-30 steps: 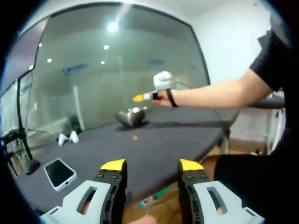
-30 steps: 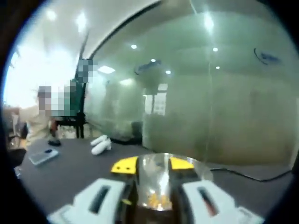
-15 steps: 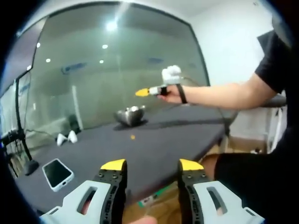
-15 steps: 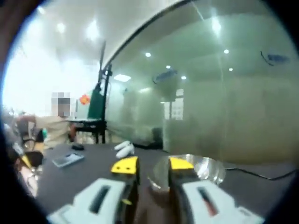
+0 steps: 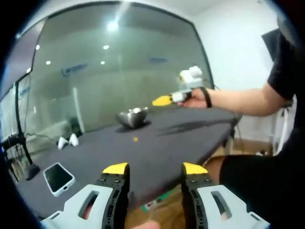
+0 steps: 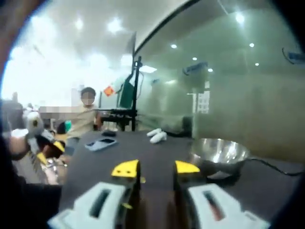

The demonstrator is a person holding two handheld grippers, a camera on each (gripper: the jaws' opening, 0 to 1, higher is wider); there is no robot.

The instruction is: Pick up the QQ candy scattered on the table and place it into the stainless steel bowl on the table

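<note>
The stainless steel bowl (image 5: 133, 117) stands at the far side of the dark table (image 5: 157, 152). One small orange candy (image 5: 135, 139) lies on the cloth in front of it. My left gripper (image 5: 155, 169) hovers open over the table's near edge with nothing between its jaws. In the left gripper view, a hand holds my right gripper (image 5: 163, 100) in the air to the right of the bowl. In the right gripper view, my right gripper (image 6: 156, 168) is open and holds nothing. There the bowl (image 6: 219, 152) sits to the right, beyond the jaws.
A white-cased phone (image 5: 58, 177) lies near the table's left corner, and two white objects (image 5: 68, 140) sit farther back; both appear again as the phone (image 6: 101, 143) and white objects (image 6: 157, 135). A glass wall runs behind the table. A person (image 6: 85, 117) sits in the background.
My right gripper has drawn back from over the bowl, moving right in the left gripper view, and its view now has the bowl off to the right. The left gripper has not moved.
</note>
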